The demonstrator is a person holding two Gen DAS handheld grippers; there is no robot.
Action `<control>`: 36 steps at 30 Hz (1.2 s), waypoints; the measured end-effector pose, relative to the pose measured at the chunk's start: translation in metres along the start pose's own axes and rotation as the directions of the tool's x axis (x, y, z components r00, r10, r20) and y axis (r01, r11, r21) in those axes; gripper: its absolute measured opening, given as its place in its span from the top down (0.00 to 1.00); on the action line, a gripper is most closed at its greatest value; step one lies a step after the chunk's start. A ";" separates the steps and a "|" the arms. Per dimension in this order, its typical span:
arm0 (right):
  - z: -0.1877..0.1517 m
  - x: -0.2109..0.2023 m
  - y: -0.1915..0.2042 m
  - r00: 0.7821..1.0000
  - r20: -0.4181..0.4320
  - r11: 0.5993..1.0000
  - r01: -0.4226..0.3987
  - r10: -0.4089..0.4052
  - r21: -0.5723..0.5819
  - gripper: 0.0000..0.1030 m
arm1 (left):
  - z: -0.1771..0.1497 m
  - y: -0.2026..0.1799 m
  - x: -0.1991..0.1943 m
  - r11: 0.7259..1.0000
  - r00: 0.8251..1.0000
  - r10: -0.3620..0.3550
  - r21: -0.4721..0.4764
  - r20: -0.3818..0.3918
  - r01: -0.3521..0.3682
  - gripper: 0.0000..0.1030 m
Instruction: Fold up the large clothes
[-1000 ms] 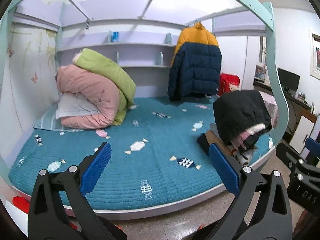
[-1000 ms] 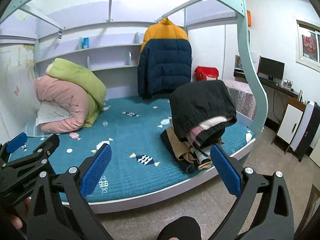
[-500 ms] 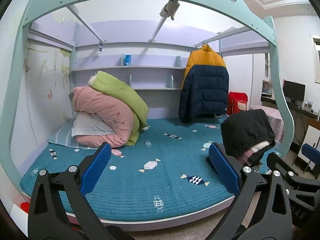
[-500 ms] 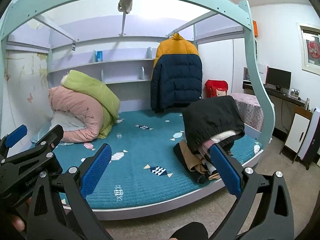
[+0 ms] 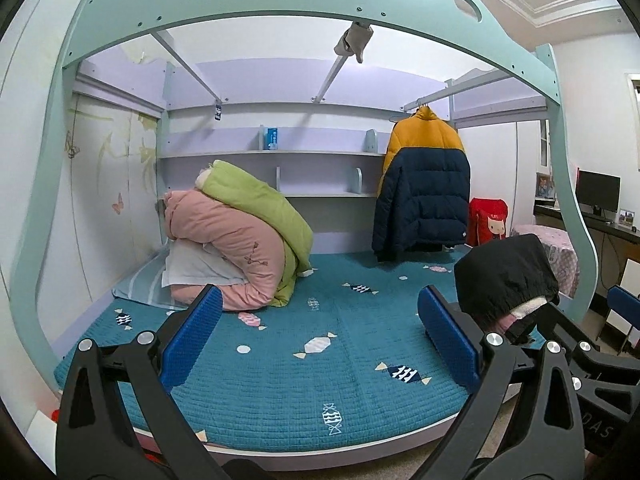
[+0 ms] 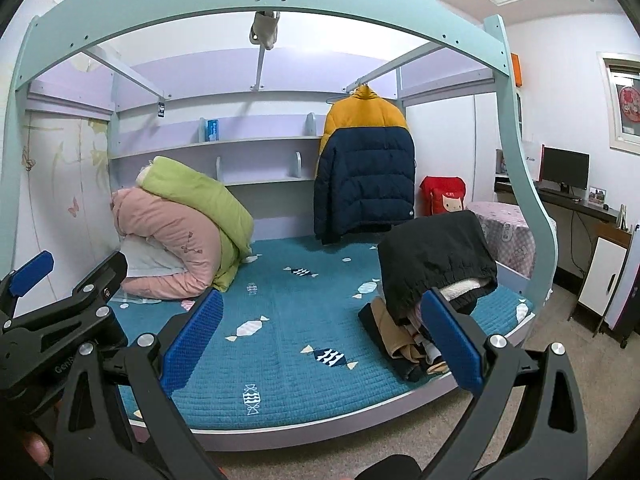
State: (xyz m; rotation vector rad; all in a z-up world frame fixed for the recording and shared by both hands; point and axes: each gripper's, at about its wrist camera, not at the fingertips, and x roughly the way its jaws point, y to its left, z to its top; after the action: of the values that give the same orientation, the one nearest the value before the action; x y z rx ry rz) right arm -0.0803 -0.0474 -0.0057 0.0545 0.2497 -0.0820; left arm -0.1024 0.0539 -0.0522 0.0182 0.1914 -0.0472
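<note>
Left tongs (image 5: 324, 340) spread wide, empty, short of teal quilted bed (image 5: 320, 400). Black garment topping clothes pile (image 5: 506, 280) at bed's right edge. Yellow-and-navy puffer jacket (image 5: 424, 196) hangs behind.

Each hand-held gripper, left (image 5: 320, 342) and right (image 6: 318, 340), is a black plastic frame with 2 angled arms carrying flat blue ribbed pads (image 5: 191, 336). Round silver screw heads (image 5: 146, 337) sit at the arm joints. In the right view the left unit's side bears pale lettering beginning "Gen" (image 6: 64, 369), and in the left view the right unit's side reads "DAS" (image 5: 598, 432).
</note>
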 end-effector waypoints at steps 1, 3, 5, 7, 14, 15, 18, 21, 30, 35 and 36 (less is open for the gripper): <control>0.000 0.000 0.000 1.000 0.000 1.000 0.000 0.000 0.001 0.07 | 0.000 0.000 0.000 1.000 1.000 -0.001 -0.001 0.001 0.001 0.05; 0.001 0.000 -0.001 1.000 0.001 1.000 0.000 0.000 0.000 0.07 | 0.000 0.001 0.000 1.000 1.000 -0.001 -0.002 0.004 0.001 0.05; 0.001 -0.001 0.000 1.000 0.007 1.000 0.003 -0.003 -0.001 0.07 | 0.001 0.001 -0.002 1.000 1.000 -0.001 -0.004 0.009 0.001 0.05; 0.002 -0.002 0.000 1.000 0.010 1.000 0.006 -0.006 -0.001 0.07 | 0.002 0.001 -0.002 1.000 1.000 -0.004 -0.006 0.010 0.004 0.05; 0.002 -0.004 0.001 1.000 0.014 1.000 0.007 -0.007 0.000 0.07 | 0.003 0.001 -0.004 1.000 1.000 -0.007 -0.001 0.031 0.007 0.05; 0.002 -0.005 0.000 1.000 0.014 1.000 0.008 -0.008 0.001 0.07 | 0.003 0.000 -0.005 1.000 0.999 -0.007 0.001 0.035 0.007 0.05; 0.002 -0.006 0.000 1.000 0.018 1.000 0.011 -0.011 0.004 0.07 | 0.004 -0.001 -0.004 1.000 0.999 -0.018 -0.004 0.037 0.018 0.05; 0.003 -0.007 0.000 1.000 0.022 1.000 0.017 -0.017 0.009 0.07 | 0.003 -0.002 -0.005 1.000 0.999 -0.023 -0.001 0.042 0.023 0.05; 0.003 -0.008 -0.001 1.000 0.022 1.000 0.021 -0.021 0.010 0.07 | 0.004 -0.005 -0.004 1.000 0.998 -0.029 0.006 0.050 0.028 0.05; 0.003 -0.007 -0.001 0.999 0.022 1.000 0.026 -0.026 0.009 0.07 | 0.003 -0.007 -0.001 0.999 0.998 -0.036 0.005 0.043 0.036 0.05; 0.002 -0.008 -0.001 0.999 0.023 1.000 0.027 -0.027 0.009 0.07 | 0.003 -0.008 -0.001 0.999 0.998 -0.036 0.006 0.043 0.036 0.05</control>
State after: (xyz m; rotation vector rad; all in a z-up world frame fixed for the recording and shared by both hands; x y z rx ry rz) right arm -0.0873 -0.0479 -0.0014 0.0593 0.2273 -0.1103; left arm -0.1033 0.0461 -0.0487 0.0187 0.1480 -0.0842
